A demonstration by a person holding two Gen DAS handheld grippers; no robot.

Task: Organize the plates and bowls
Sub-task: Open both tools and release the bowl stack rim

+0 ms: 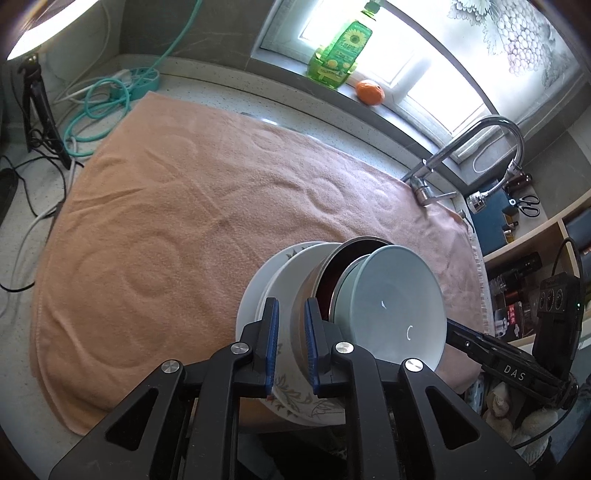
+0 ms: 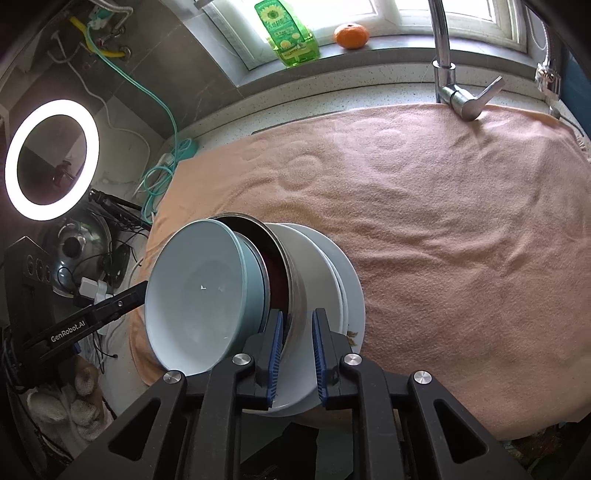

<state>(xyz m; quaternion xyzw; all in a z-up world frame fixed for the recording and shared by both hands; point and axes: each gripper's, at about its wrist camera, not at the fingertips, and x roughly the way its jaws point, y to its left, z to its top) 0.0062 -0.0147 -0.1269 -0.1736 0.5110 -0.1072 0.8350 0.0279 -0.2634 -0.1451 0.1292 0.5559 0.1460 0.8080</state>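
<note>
Peach towel [image 1: 166,206] covers the counter, and at 6 o'clock the left gripper [image 1: 291,345] and right gripper [image 2: 297,343], both nearly shut, pinch the tipped metal bowl [image 1: 301,295], so lower it slowly.

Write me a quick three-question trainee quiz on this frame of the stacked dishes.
1. True or false: the orange lies inside the metal bowl.
2. What is nested in the metal bowl? A) a blue bowl B) a mug C) a spoon
3. Fill in: the dishes stand on a peach-coloured ____.

Key: 1 false, it is on the windowsill; 2 A; 3 towel.
</note>
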